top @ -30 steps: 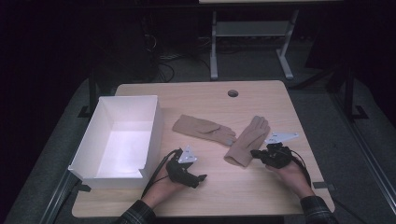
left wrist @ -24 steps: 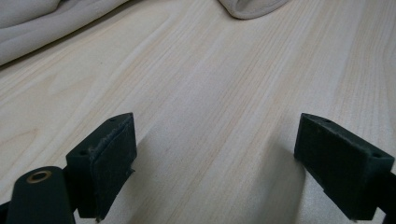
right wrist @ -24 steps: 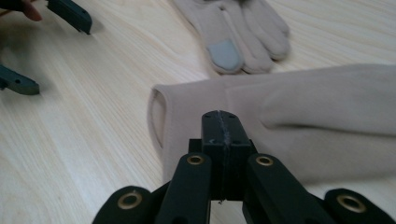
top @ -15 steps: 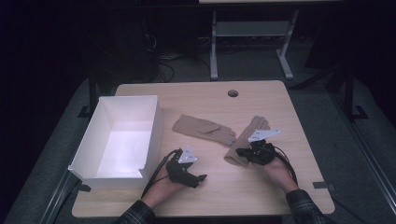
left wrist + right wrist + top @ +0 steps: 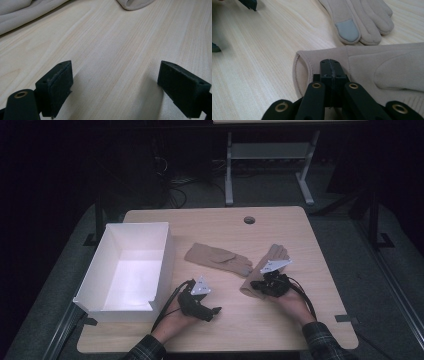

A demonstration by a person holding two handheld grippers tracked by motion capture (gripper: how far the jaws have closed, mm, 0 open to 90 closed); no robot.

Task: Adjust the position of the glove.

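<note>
Dark room, light wooden desk (image 5: 220, 330) under the high view. White box (image 5: 95, 285) stands at the desk's left edge, open top, nothing seen inside. Two beige gloves lie mid-desk: far glove (image 5: 215, 257) flat, fingers toward the near glove (image 5: 272, 257), fingertips close together. Right tool (image 5: 257, 286) sits at the near glove's cuff, jaws pressed together; the right gripper view shows the tips over the cuff (image 5: 312, 65), whether cloth is pinched I cannot tell. Left tool (image 5: 212, 311) rests on bare wood just right of the box, jaws spread wide with nothing between. Open desk lies between the tools and along the front edge.
</note>
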